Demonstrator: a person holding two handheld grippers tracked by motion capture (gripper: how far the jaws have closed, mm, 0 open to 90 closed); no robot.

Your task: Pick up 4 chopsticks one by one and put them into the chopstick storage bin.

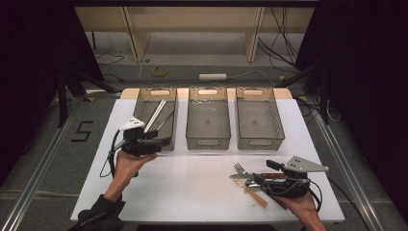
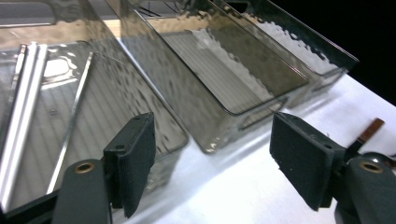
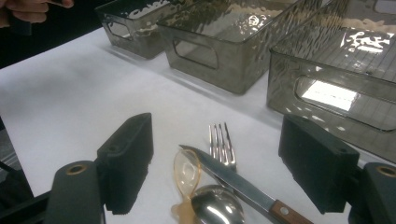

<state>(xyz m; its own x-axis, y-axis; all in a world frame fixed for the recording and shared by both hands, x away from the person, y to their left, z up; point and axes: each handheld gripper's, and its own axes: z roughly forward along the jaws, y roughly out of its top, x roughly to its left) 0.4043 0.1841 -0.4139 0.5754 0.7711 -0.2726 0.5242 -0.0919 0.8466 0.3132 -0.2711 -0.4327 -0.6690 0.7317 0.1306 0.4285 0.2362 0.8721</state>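
A: State the layout, largest item first.

B: White worktop (image 1: 202, 168), flat and matte. Three smoked, ribbed, translucent bins stand side by side along its far edge: left bin (image 1: 169, 103), middle bin (image 1: 208, 120), right bin (image 1: 257, 120), each rectangular with handle cut-outs.

A: Location and orientation of the chopsticks?

B: The pale chopsticks (image 1: 155, 115) lie in the left bin, long axis running from its near end toward its far end, tilted slightly right. A thin metal rod (image 1: 166, 119) lies beside them.

A: Hand-held gripper status?

B: Left hand-held gripper (image 1: 159, 143) is at the left bin's near end, jaws apart, nothing between them. Right hand-held gripper (image 3: 215, 163) has jaws apart over the cutlery pile.

A: Pile contents?

B: Wood-handled knife (image 3: 233, 179), steel fork (image 3: 222, 144), steel spoon (image 3: 217, 207), amber plastic spoon (image 3: 187, 172), overlapping, tips pointing toward the bins.
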